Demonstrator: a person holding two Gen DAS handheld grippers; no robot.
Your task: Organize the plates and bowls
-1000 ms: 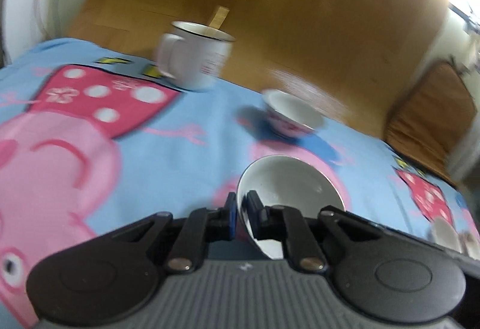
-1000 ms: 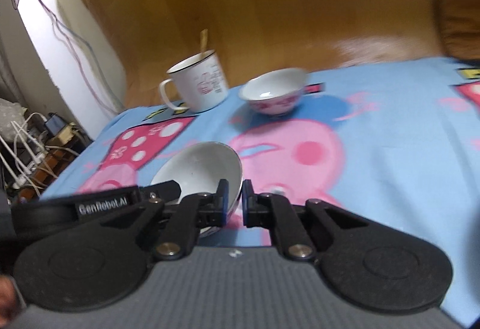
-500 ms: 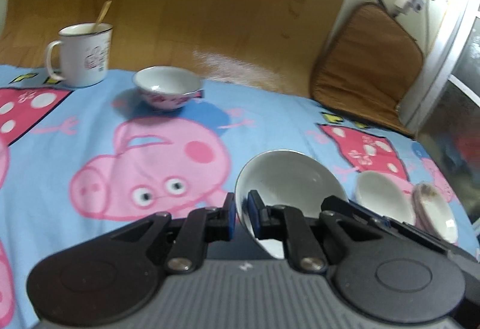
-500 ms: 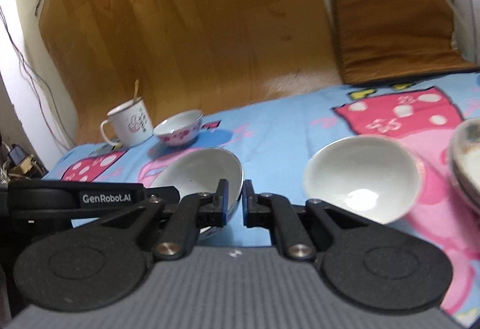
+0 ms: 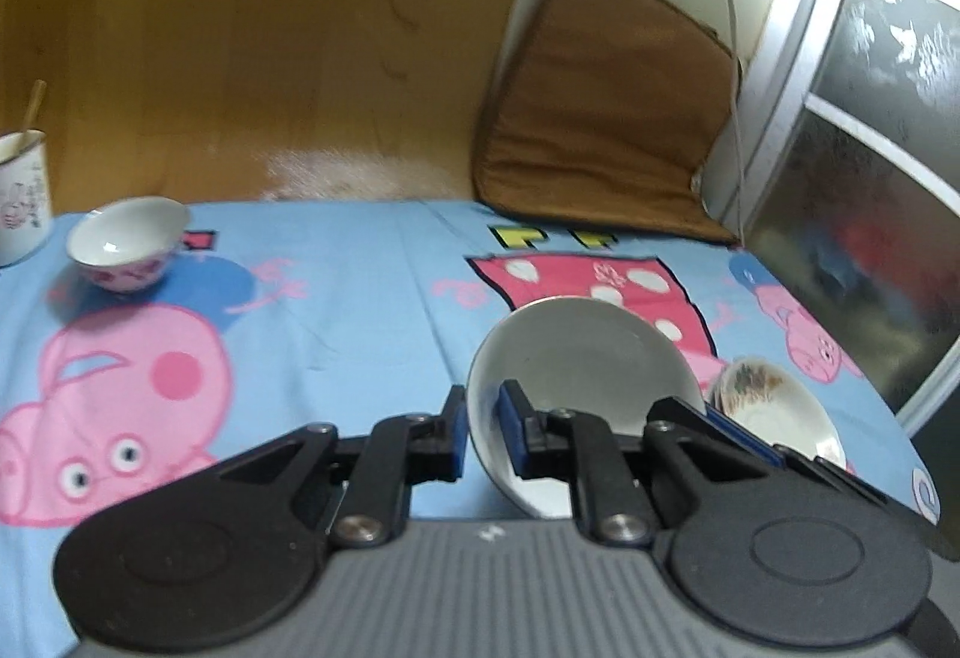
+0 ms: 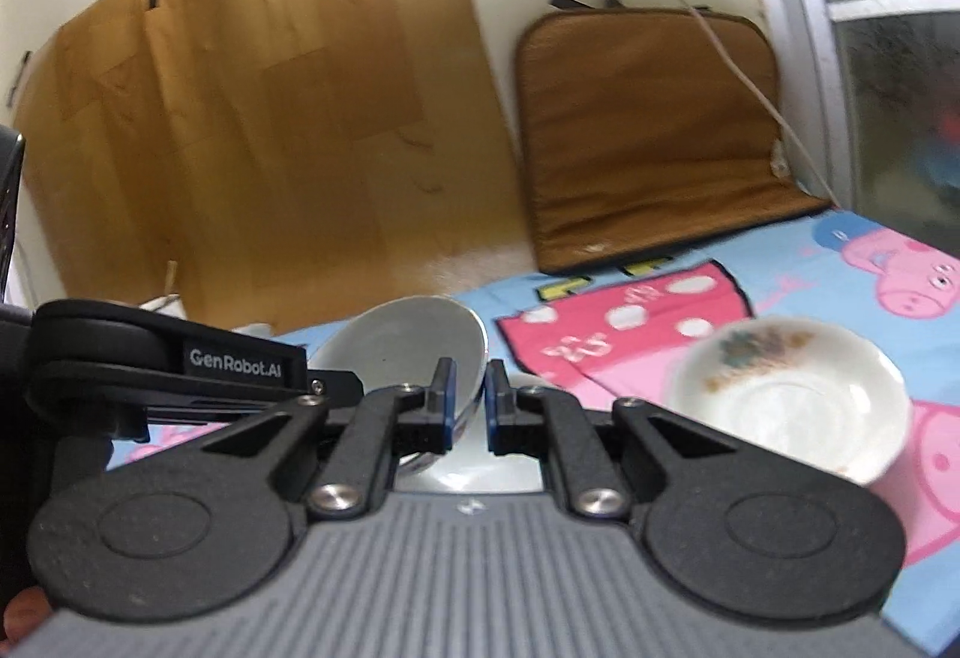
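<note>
I am looking across a table under a blue cartoon-pig cloth (image 5: pixel 360 310), with a wood-grain panel behind it and a brown cushion (image 5: pixel 606 130) propped against the wall at about one o'clock.

My left gripper (image 5: pixel 483 433) is clamped on the rim of a plain white bowl (image 5: pixel 576 358), one pad outside and one inside, with the bowl tilted up and carried clear of the cloth. My right gripper (image 6: pixel 468 406) is closed to a narrow gap; the same white bowl (image 6: pixel 408 346) sits just behind its left finger, and I cannot tell whether the pads pinch the rim or merely stand beside it.

I judge the job to be in its middle. A patterned dish (image 6: pixel 792 388) lies on the cloth at about three o'clock from the right gripper, and it looks like the gathering spot, with the carried bowl near it but not yet set down. Left to collect is the pink-patterned bowl (image 5: pixel 126 250), well apart at ten o'clock in the left view, beside a white mug (image 5: pixel 21 196) with a stick in it, cut off by the frame edge.

Something pale shows under the right gripper's fingers; it is too hidden to name. The lower part of the white bowl is hidden by the fingers in both views.
</note>
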